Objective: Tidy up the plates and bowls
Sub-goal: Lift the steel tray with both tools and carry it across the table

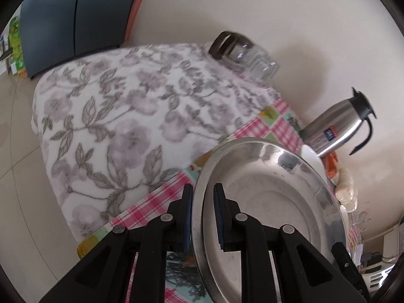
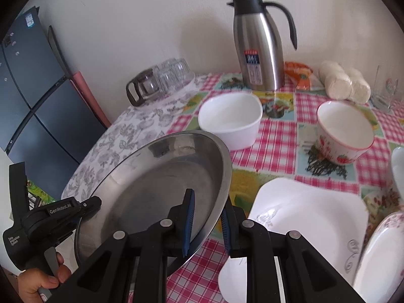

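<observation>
Both hand-held grippers, left (image 1: 203,217) and right (image 2: 207,223), pinch opposite rims of a tilted steel plate (image 2: 156,184) above the worktop (image 2: 277,136). Uneven pull could slip it onto the white square plate (image 2: 303,217).

Steel plate (image 2: 156,184) tilted – white bowl (image 2: 231,120), strawberry bowl (image 2: 344,132) upright

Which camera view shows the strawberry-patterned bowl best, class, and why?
The right wrist view: the strawberry-patterned bowl stands upright and whole on the checked tablecloth, rim and pattern clear. The left wrist view does not show it; the steel plate fills that side.
</observation>
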Tool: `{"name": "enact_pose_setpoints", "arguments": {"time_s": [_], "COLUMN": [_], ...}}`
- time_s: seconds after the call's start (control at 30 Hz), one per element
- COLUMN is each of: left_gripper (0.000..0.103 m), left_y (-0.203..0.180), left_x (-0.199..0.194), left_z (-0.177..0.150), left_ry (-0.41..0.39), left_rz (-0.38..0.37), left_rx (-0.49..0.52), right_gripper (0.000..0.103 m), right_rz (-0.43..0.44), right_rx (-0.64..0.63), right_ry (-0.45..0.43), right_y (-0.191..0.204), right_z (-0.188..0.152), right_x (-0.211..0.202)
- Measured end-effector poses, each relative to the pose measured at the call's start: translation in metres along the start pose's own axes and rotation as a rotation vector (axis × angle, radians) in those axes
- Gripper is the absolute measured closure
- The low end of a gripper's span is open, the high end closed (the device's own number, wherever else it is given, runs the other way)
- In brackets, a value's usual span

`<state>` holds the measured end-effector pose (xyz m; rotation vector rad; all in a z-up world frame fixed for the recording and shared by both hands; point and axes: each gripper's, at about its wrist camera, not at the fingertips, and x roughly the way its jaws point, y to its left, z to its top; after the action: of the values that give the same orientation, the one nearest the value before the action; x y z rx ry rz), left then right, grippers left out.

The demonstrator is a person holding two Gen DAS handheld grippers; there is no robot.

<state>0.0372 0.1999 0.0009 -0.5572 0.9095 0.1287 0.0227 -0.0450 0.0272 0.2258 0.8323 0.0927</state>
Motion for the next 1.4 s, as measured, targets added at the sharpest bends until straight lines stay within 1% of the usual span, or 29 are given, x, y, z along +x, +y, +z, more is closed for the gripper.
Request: {"name": "enact_pose_setpoints", "arguments": {"time_s": [0.13,0.3,0.5,0.7,0.93,1.07,1.23,1.4], "left_gripper": [0.086,0.086,0.086,0.086,0.086,0.086,0.086,0.086], "left_y": [-0.015,-0.038,-0.070,-0.102,-0.135,-0.150,-0.161,-0.169], "left_x": [-0.015,-0.031,-0.046,-0.060,-0.068,-0.069,-0.067,-0.063], "left_z": [-0.003,-0.010,-0.025,-0.044,-0.067,-0.079,-0.092,-0.100], "left_ry": [-0.038,-0.074,-0.092,-0.103,-0.096,-0.080,-0.057,-0.037], "left_rz": [-0.044,-0.104,-0.173,-0.238,-0.307,-0.331,-0.342,-0.341], "left_rx": [0.024,0.051,0.085,0.127,0.170,0.195,0.219,0.244], "right_gripper": [0.082,0.082,0.082,0.082,0.082,0.082,0.082,0.082], "right_rz": [-0.010,-0.014,-0.041,-0.063,-0.105,-0.130,-0.157,-0.166], "right_rx": [-0.022,-0.020,-0.015,0.022,0.054,0.070,0.088,0.122], "right_ry": [-0.057,-0.114,-0.182,-0.235,-0.286,-0.302,-0.318,-0.313], "right_y": [-0.004,-0.022,-0.050,-0.080,-0.114,-0.128,-0.143,-0.156], "right_z": [0.008,0.013,0.013,0.013,0.006,0.001,-0.006,-0.010], "right_x": [-0.023,-0.050,-0.084,-0.116,-0.151,-0.166,-0.180,-0.185]}}
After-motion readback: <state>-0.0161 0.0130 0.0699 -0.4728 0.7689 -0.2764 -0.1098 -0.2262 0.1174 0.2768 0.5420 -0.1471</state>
